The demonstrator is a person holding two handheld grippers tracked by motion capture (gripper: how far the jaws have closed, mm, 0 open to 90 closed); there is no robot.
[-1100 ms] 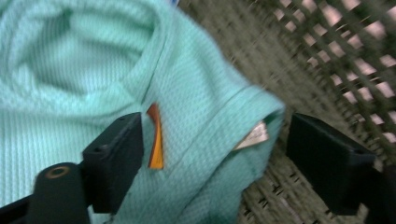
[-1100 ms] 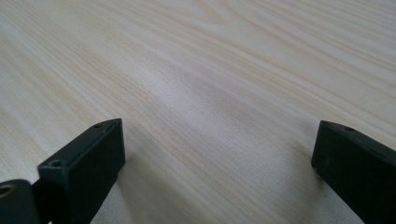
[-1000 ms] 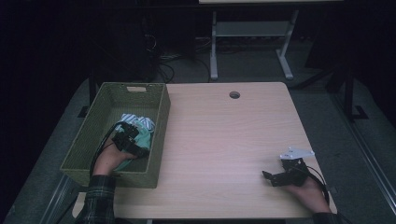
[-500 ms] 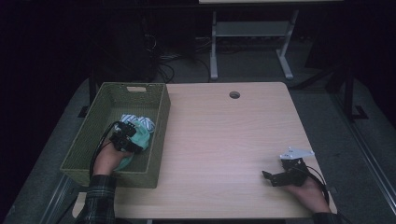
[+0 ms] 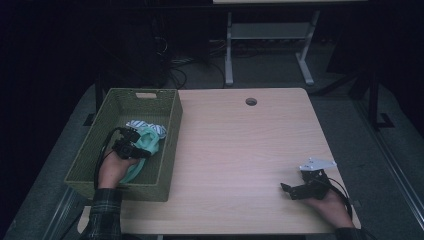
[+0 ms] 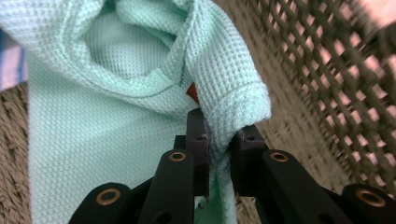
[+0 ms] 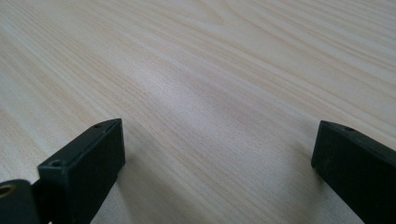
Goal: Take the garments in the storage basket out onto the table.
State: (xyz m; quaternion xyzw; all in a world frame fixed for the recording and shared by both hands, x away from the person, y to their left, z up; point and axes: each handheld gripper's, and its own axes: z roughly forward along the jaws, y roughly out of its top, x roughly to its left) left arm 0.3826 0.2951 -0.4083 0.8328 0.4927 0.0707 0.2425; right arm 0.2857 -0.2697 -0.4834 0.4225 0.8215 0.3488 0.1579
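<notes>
Inside the green basket (image 5: 167,145), the left hand-held gripper (image 6: 219,140) pinches mint cloth (image 6: 116,93).

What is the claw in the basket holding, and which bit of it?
The left claw pinches the mint-green cloth by a folded, hemmed edge; its jaws have just been closing on it. The right claw holds nothing.

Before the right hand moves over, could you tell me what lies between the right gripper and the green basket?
Only bare wooden tabletop lies between the right gripper and the green basket, seen in the high view.
</notes>
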